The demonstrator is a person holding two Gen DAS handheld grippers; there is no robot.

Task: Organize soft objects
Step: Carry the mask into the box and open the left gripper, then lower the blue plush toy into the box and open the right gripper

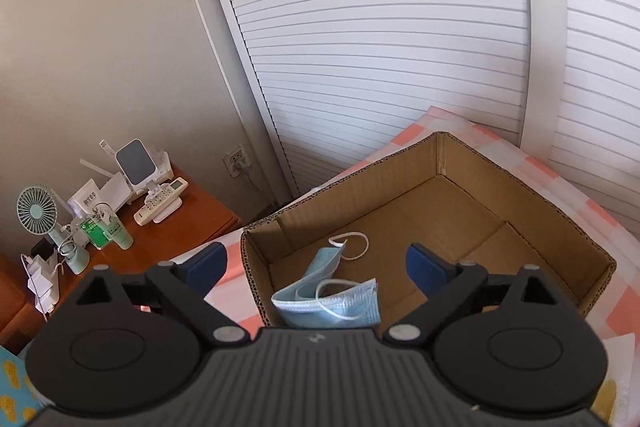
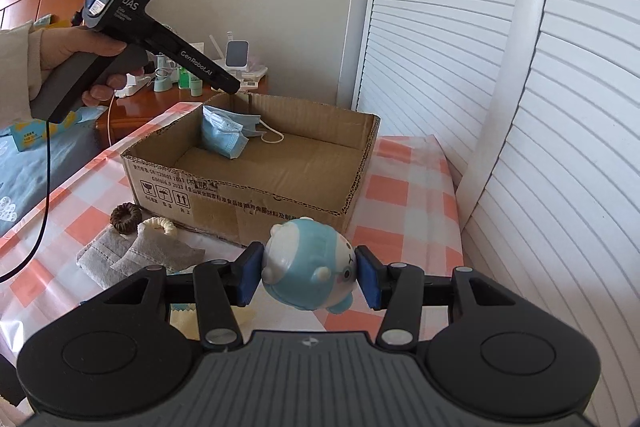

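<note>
Right gripper (image 2: 309,273) clamped on the toy (image 2: 308,267) across its round sides, raised over the table (image 2: 404,187) just short of the box (image 2: 248,191). Probably light and squashy, maybe slick, so best held across the widest part. Left gripper (image 1: 316,261) spread wide, empty, above the mask (image 1: 332,301) in the box.

A cardboard box (image 2: 256,183) sits on the worktop (image 2: 404,187) with a face mask (image 1: 332,301) inside it. Before the box lie two hair ties (image 2: 126,218) and a folded cloth (image 2: 136,259). My right gripper (image 2: 308,277) holds a plush toy (image 2: 310,267) before the box; my left gripper (image 1: 316,261) hangs above it.
</note>
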